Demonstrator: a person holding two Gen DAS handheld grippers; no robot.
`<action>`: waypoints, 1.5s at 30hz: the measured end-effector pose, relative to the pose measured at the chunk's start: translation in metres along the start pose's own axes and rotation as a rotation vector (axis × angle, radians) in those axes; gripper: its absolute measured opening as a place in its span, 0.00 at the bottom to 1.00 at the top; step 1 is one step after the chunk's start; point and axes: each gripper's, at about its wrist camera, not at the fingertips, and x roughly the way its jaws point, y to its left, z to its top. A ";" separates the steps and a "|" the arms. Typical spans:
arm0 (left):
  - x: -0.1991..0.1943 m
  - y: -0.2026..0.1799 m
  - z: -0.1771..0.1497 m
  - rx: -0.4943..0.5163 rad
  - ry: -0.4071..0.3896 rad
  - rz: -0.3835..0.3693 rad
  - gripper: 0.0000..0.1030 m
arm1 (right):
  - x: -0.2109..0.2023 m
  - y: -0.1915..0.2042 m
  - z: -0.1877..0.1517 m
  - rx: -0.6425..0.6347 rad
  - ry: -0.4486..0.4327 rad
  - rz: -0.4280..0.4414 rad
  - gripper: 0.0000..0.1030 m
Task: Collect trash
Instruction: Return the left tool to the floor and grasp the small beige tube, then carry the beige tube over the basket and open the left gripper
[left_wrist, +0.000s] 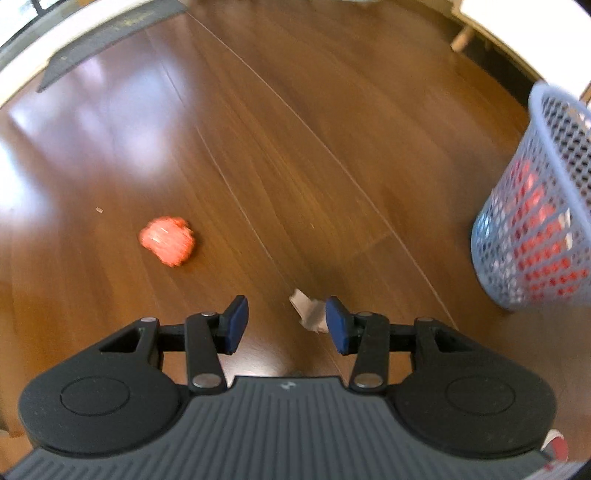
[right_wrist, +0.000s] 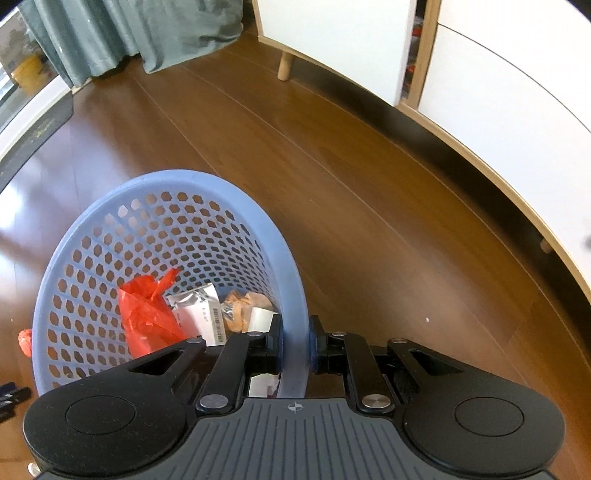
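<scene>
Right gripper (right_wrist: 294, 341) was clamped on the rim of the blue mesh basket (right_wrist: 110, 236), 1 blue pad inside the wall and 1 outside, jaws nearly together with only the plastic between them. Basket sat tilted toward the camera on the brown wood floor (right_wrist: 332, 184); inside it lay a red plastic bag (right_wrist: 147, 314), a white-and-silver wrapper (right_wrist: 199, 314) and some tan crumpled paper (right_wrist: 242, 306). Left gripper (left_wrist: 286, 323) pointed steeply down at the floor, jaws partly apart and holding nothing — its 2 blue pads (left_wrist: 236, 321) stood clear of each other. Crumpled brown paper scrap (left_wrist: 308, 312) lay on the floor right at the inner face of the right-hand pad; touching or not, could not tell. Crumpled red ball (left_wrist: 168, 240) sat further out on the floor, left of the gripper, blurred, well apart from the scrap. In the left view the basket appeared at the right edge, red showing through its mesh. Background — green curtain (right_wrist: 129, 33), white cabinet (right_wrist: 332, 33) on wooden legs, dark mat (left_wrist: 110, 40) by the wall.
</scene>
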 end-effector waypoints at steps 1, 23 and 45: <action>0.009 -0.002 -0.003 0.001 0.013 -0.012 0.39 | 0.000 -0.001 0.000 0.001 0.001 0.001 0.09; 0.102 -0.012 -0.013 -0.023 0.034 -0.044 0.30 | 0.000 -0.004 -0.006 -0.041 0.015 -0.005 0.09; -0.078 -0.074 0.036 0.197 -0.175 -0.199 0.15 | -0.006 -0.015 -0.019 -0.088 0.026 0.024 0.09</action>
